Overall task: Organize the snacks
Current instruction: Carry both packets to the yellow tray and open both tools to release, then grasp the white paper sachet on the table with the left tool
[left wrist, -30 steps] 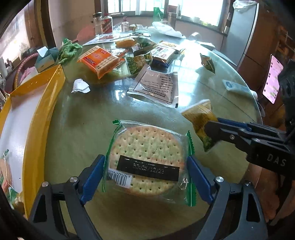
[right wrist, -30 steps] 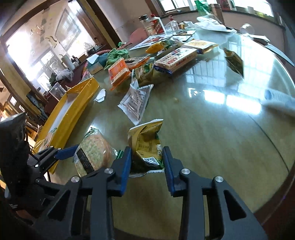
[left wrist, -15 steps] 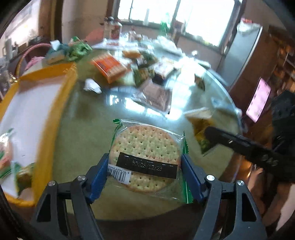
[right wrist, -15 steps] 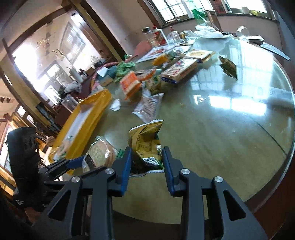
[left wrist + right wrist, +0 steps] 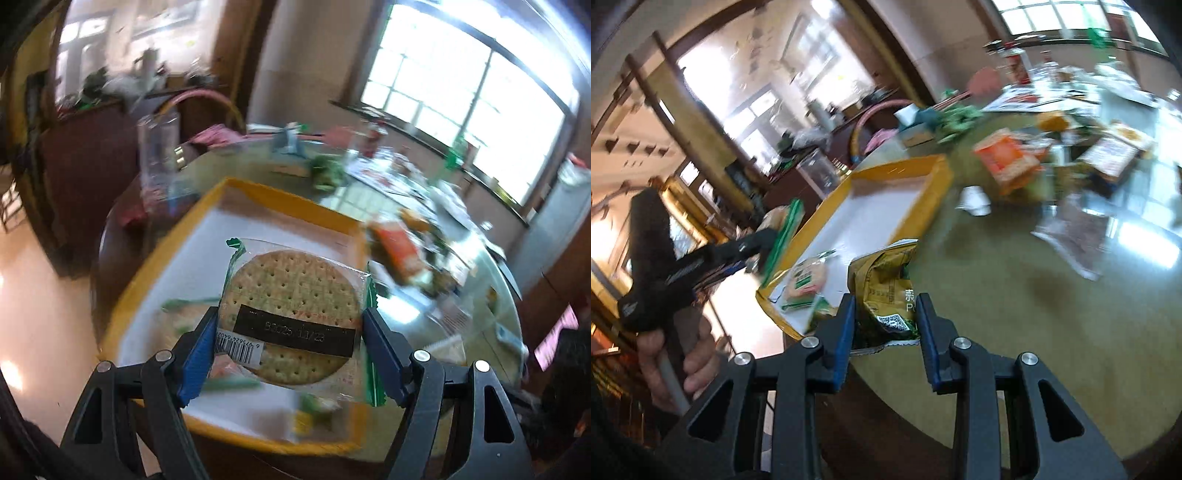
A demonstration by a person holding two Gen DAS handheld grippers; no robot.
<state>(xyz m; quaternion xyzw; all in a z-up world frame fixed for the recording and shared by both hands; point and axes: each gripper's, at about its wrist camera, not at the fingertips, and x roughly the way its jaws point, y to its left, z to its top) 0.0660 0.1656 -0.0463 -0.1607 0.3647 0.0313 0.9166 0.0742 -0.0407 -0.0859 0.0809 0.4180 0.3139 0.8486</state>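
The round cracker in a clear plastic wrapper with green edges point(image 5: 291, 317) bears a black rectangular band with faint printed digits, only partly legible, ending in "11/23". A white barcode label at the wrapper's lower left carries digits that read about "97562449204", seen upside down. The crumpled yellow-and-green snack bag point(image 5: 886, 291) shows a white Chinese character, a "P" beneath it, and a QR code. Other packaging is blurred and unreadable.

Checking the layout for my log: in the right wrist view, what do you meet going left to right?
Hand on the left gripper → cracker pack → yellow tray → orange packet → silver pouch.
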